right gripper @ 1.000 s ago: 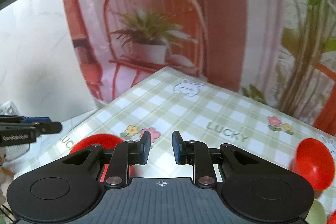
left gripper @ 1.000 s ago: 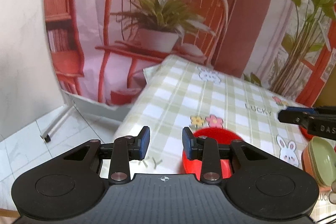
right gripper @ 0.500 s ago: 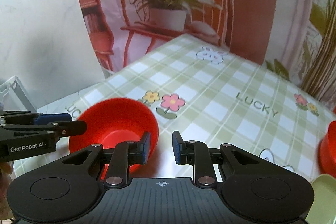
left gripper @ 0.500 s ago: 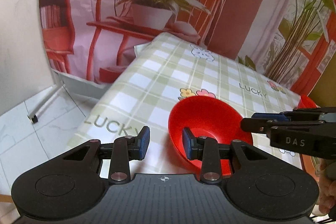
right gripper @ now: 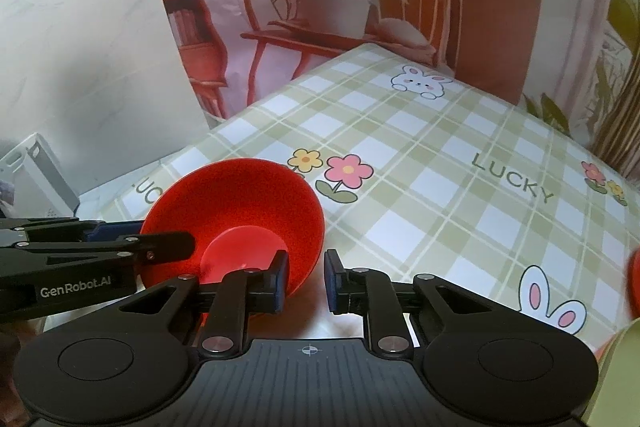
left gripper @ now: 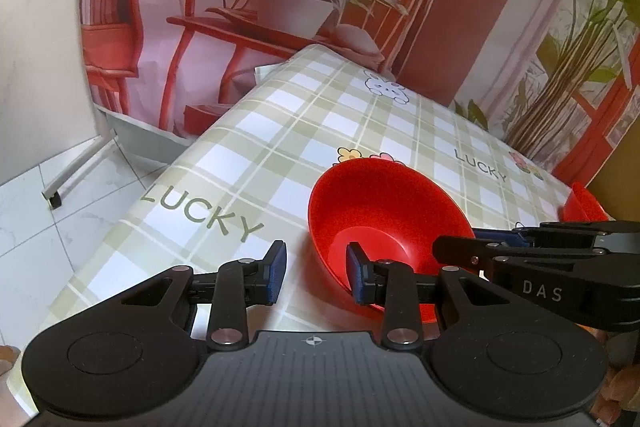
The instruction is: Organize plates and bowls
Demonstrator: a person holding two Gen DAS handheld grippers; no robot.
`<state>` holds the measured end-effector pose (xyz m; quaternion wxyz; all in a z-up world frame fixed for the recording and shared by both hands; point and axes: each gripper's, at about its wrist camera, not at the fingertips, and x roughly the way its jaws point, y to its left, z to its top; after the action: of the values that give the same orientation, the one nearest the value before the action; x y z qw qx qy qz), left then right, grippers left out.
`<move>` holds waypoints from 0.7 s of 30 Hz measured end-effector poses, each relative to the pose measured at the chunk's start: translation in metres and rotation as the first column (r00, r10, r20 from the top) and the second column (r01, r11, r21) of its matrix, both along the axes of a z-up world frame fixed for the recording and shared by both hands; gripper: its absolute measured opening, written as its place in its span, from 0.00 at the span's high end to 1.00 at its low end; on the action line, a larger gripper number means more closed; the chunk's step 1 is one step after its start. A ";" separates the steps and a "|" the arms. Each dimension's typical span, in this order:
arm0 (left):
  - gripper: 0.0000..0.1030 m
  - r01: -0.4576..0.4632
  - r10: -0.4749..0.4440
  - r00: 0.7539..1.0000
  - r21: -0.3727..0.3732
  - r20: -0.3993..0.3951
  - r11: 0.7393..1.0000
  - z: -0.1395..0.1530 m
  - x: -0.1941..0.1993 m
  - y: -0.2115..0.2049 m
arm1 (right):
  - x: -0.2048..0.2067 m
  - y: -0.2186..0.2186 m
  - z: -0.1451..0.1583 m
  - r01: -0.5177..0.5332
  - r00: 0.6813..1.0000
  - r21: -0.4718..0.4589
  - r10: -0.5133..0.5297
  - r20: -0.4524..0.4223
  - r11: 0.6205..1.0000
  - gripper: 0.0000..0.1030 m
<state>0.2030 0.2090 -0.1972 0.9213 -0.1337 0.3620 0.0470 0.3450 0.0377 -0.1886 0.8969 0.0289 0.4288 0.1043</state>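
A red bowl (left gripper: 384,211) stands on the checked tablecloth (left gripper: 280,131) near the table's left edge. My left gripper (left gripper: 316,277) straddles the bowl's near-left rim, with the right pad inside the bowl and the left pad outside. Its jaws are closing, and a gap still shows around the rim. In the right wrist view, my right gripper (right gripper: 306,281) straddles the opposite rim of the same bowl (right gripper: 240,211), its left pad inside. These jaws are closing too and do not visibly press the rim. Each gripper shows side-on in the other's view.
A second red bowl (left gripper: 582,203) sits farther right on the table. A pale green dish (right gripper: 624,367) lies at the bottom right corner. The table's left edge drops to a tiled floor (left gripper: 48,227). A white rack (right gripper: 36,171) stands beside the table.
Both grippers have sunk toward the red bowl and tipped further down, so its rim now lies between each pair of jaws. The right jaws have narrowed.
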 end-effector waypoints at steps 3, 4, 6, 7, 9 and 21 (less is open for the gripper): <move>0.80 0.009 -0.009 1.000 -0.006 0.007 1.000 0.000 0.000 -0.003 | -0.001 0.000 0.000 -0.003 1.000 0.010 0.003 0.004 1.000 0.87; 0.82 0.015 -0.015 1.000 -0.008 0.009 1.000 0.000 0.000 -0.004 | -0.002 -0.001 0.000 -0.003 1.000 0.012 0.003 0.005 1.000 0.87; 0.83 0.015 -0.015 1.000 0.000 0.007 1.000 0.000 0.000 -0.006 | -0.003 -0.002 0.000 0.002 1.000 0.018 -0.002 0.005 1.000 0.87; 0.83 0.015 -0.015 1.000 -0.001 0.005 1.000 0.001 0.000 -0.007 | -0.005 -0.003 0.001 0.007 1.000 0.024 -0.007 0.006 1.000 0.87; 0.83 0.015 -0.015 1.000 -0.008 0.000 1.000 0.001 -0.001 -0.007 | -0.008 -0.006 0.001 0.018 1.000 0.040 -0.018 0.010 0.999 0.88; 0.83 0.060 -0.059 0.998 0.027 -0.005 0.998 0.016 0.000 -0.032 | -0.035 -0.034 0.022 0.095 0.992 0.110 -0.103 0.071 0.989 0.89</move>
<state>0.2028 0.1772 -0.1808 0.9234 -0.1105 0.3669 0.0247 0.3099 0.0034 -0.1667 0.9140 0.0940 0.3859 0.0832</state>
